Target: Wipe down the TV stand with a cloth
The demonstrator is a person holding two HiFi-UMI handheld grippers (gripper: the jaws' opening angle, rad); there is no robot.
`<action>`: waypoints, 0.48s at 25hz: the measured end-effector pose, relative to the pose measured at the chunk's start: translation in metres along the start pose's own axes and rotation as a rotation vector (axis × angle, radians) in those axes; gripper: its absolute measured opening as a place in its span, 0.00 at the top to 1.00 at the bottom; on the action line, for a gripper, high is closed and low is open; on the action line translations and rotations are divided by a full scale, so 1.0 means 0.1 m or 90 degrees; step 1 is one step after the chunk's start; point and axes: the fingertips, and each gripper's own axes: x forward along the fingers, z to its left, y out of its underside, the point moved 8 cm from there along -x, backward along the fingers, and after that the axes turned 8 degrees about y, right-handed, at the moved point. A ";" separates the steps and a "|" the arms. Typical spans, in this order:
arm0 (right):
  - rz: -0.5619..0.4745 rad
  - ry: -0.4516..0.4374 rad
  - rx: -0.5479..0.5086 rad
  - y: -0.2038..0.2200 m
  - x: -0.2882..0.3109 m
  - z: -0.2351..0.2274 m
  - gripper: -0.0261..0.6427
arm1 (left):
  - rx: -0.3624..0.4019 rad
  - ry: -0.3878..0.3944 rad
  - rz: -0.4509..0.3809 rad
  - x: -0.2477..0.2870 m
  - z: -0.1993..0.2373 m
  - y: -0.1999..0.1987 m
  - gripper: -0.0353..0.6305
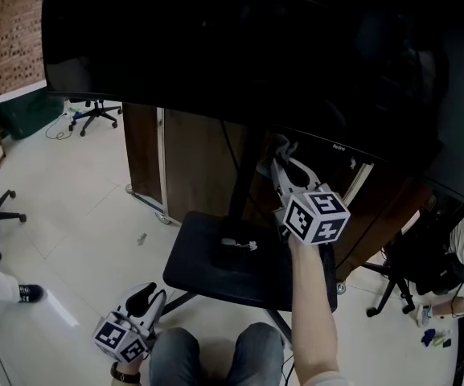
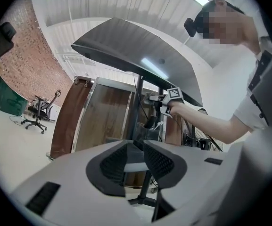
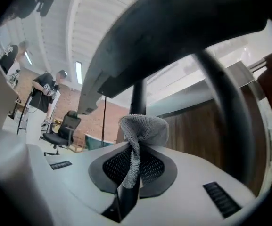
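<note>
The cloth (image 3: 143, 128) is pinched in the right claw (image 1: 283, 154), just right of the stand's post (image 1: 239, 175) at centre; the left claw (image 1: 148, 301) is held parted, empty, lower left.

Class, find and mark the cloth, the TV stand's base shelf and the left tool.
cloth (image 3: 144, 126), right gripper view, its bunched top.
TV stand's base shelf (image 1: 203, 268), head view, bare black surface.
left tool (image 1: 149, 298), head view, between its fingertips.
</note>
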 end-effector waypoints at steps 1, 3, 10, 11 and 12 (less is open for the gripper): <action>0.025 -0.011 -0.009 0.08 0.15 0.06 0.91 | -0.004 -0.007 0.001 -0.06 0.00 0.02 0.75; 0.090 -0.026 -0.026 0.35 0.36 0.16 0.91 | -0.012 -0.020 0.001 -0.17 0.01 0.06 0.75; 0.239 -0.028 -0.014 1.23 0.08 0.14 0.91 | -0.033 -0.016 0.015 -0.31 0.11 0.32 0.75; 0.250 -0.022 -0.013 1.30 -0.04 0.09 0.91 | -0.039 -0.010 0.018 -0.29 0.10 0.34 0.75; 0.258 -0.012 -0.018 1.35 -0.17 0.02 0.91 | -0.044 -0.002 0.020 -0.25 0.09 0.36 0.75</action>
